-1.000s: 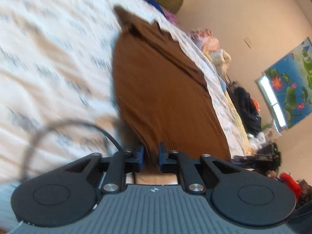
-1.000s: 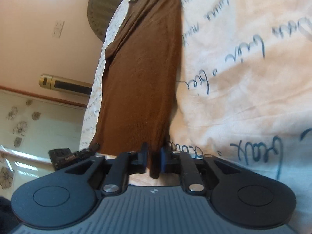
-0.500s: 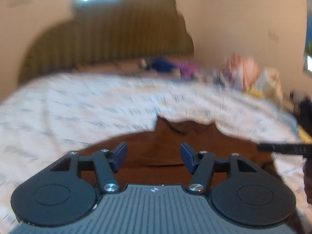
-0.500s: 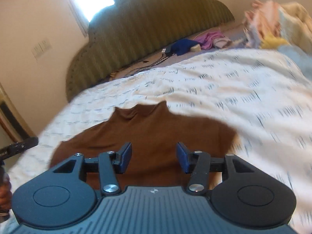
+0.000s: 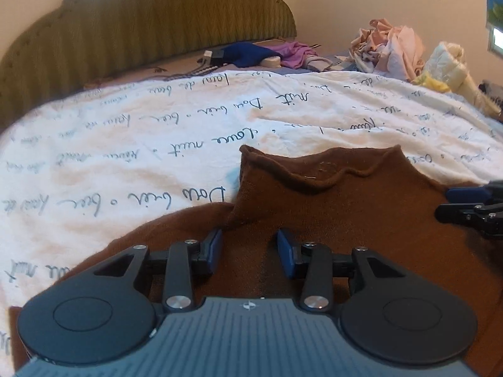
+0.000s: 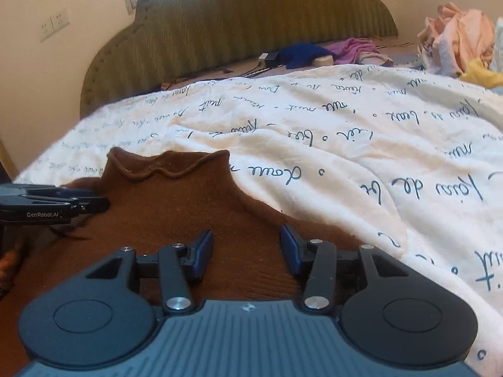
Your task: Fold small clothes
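Brown knit top (image 5: 345, 207) lies flat on the script-print blanket (image 5: 141, 132), collar toward 12 o'clock, spread so I can fold it. My left gripper (image 5: 249, 251) hovers over the left shoulder, jaws closing, nothing pinched. My right gripper (image 6: 246, 249) is the same over the right shoulder. Laundry pile (image 5: 389, 50) waits at 1 o'clock.
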